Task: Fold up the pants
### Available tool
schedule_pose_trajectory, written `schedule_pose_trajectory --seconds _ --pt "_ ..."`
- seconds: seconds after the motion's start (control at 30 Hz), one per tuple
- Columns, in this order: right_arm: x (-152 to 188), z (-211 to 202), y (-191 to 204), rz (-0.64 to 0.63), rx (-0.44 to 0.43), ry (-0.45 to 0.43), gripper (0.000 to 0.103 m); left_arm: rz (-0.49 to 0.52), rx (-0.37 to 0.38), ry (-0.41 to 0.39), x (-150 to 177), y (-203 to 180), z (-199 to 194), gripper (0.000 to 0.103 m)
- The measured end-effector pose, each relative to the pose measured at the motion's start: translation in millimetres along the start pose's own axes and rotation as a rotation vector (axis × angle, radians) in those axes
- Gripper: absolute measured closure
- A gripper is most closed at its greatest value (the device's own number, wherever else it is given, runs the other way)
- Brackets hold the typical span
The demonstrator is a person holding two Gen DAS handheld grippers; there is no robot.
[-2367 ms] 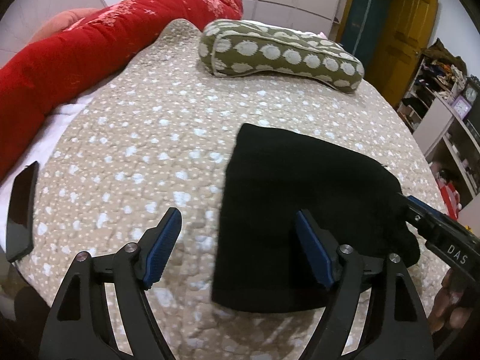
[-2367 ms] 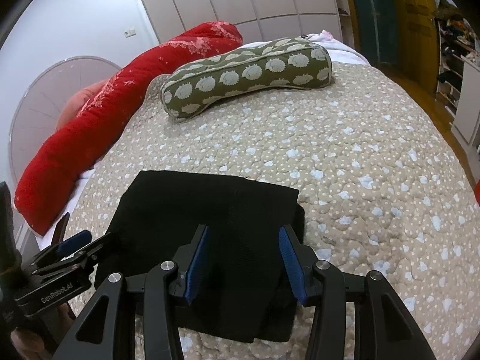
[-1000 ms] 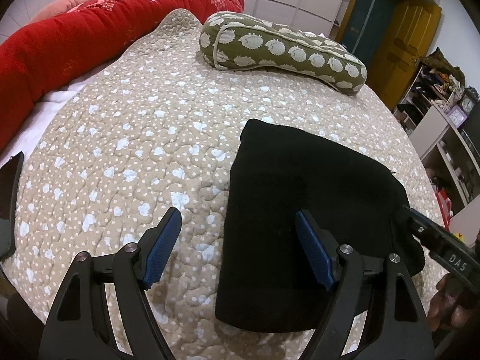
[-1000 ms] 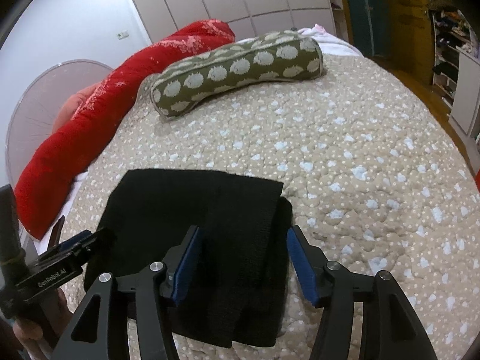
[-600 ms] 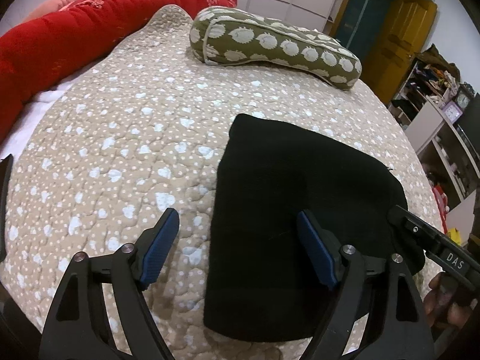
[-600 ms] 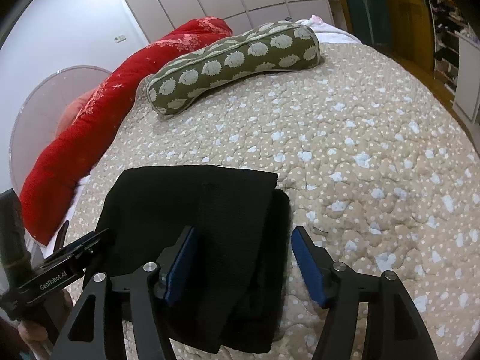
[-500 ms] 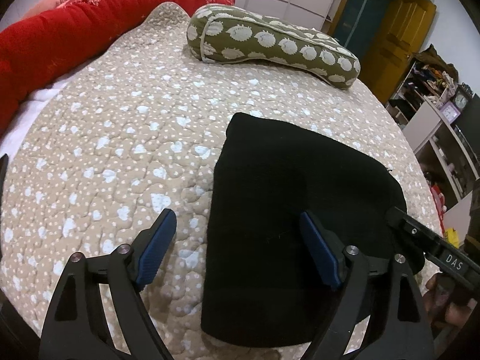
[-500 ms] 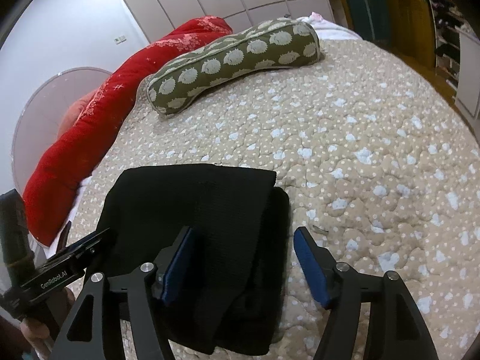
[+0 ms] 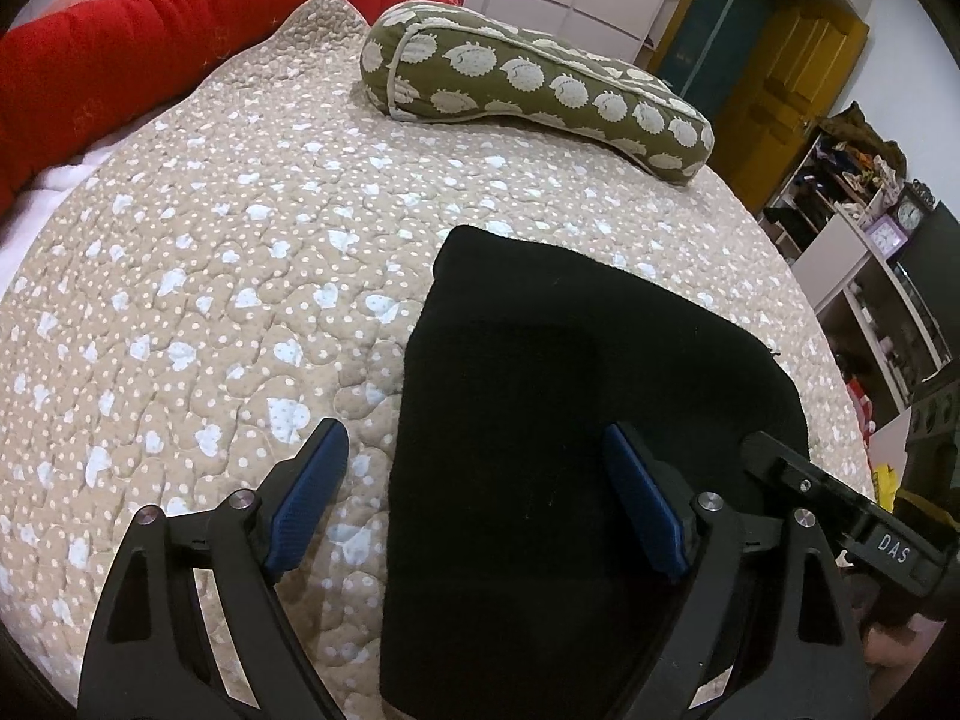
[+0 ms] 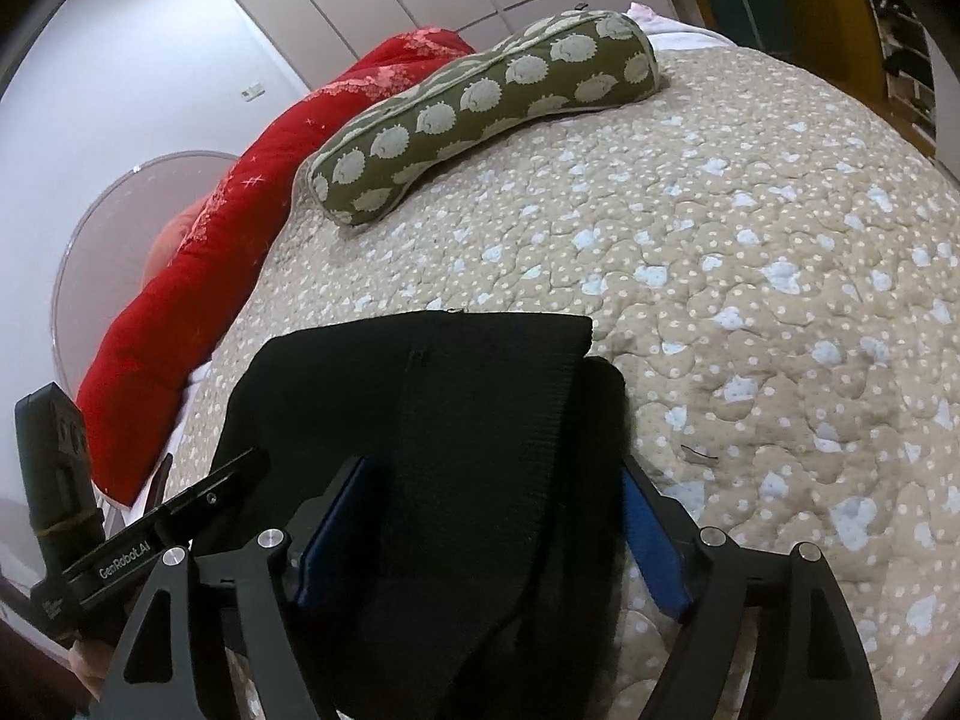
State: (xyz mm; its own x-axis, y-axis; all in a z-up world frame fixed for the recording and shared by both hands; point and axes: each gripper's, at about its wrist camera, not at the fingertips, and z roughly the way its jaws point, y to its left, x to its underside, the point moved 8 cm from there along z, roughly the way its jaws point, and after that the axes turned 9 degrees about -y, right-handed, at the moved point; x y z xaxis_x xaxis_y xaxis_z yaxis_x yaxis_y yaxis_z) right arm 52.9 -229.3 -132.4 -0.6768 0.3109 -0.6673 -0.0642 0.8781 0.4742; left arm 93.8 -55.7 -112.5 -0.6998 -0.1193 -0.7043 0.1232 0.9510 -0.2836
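Black pants (image 9: 570, 372), folded into a compact rectangle, lie flat on the beige quilt (image 9: 210, 276). My left gripper (image 9: 471, 450) hovers over their left edge with its jaws opening wide, one pad above the quilt and the other above the cloth, neither pressing. In the right wrist view the pants (image 10: 420, 384) fill the foreground. My right gripper (image 10: 492, 474) is low over their right edge, jaws opening, with the folded layers between the blue pads (image 10: 651, 546) but not pinched. Each gripper's black body shows in the other's view, the right one (image 9: 840, 510) and the left one (image 10: 162, 534).
A long olive pillow (image 9: 528, 90) with pale hedgehog prints lies across the far end of the bed. A red blanket roll (image 9: 120, 60) runs along the left side. Shelves (image 9: 864, 276) and a yellow door (image 9: 792, 78) stand beyond the right edge. A hand (image 9: 888, 642) shows at lower right.
Both grippers' jaws have spread wider. The right gripper has sunk closer to the pants, which now fill more of its view. The pants have not moved.
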Motion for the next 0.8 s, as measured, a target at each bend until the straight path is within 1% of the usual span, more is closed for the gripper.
schedule_pose_trajectory --seconds 0.2,0.27,0.33,0.37,0.4,0.43,0.5,0.57,0.63,0.7,0.8 --pt "-1 1 1 0.001 -0.002 -0.009 0.023 -0.007 0.0 -0.007 0 -1 0 0.016" --pt "0 0 1 -0.007 0.001 -0.016 0.026 -0.017 0.002 -0.007 1 -1 0 0.016" --pt "-1 -3 2 -0.011 -0.006 -0.034 0.041 -0.026 0.007 -0.008 2 -1 0 0.016" --pt "-2 -6 2 -0.009 -0.008 -0.046 0.045 -0.032 0.018 -0.01 3 -1 -1 0.024" --pt "-4 -8 2 -0.011 -0.01 -0.055 0.052 -0.037 0.043 -0.01 3 -4 -2 0.032" --pt "-5 -12 4 -0.021 -0.015 -0.062 0.057 -0.035 0.061 -0.011 3 -8 -4 0.038" --pt "-10 -17 8 -0.046 -0.011 -0.071 0.062 0.004 0.036 -0.033 0 -13 -8 0.043" --pt "-17 -22 15 -0.066 -0.022 -0.09 0.065 0.024 0.032 -0.041 -5 -17 -12 0.051" --pt "-29 -27 23 -0.093 -0.032 -0.114 0.066 0.02 0.051 -0.05 -16 -19 -16 0.056" --pt "-41 -28 29 -0.111 -0.036 -0.132 0.066 0.022 0.066 -0.061 -31 -22 -18 0.057" --pt "-64 -21 38 -0.124 -0.047 -0.158 0.066 0.038 0.044 -0.093 -52 -23 -16 0.057"
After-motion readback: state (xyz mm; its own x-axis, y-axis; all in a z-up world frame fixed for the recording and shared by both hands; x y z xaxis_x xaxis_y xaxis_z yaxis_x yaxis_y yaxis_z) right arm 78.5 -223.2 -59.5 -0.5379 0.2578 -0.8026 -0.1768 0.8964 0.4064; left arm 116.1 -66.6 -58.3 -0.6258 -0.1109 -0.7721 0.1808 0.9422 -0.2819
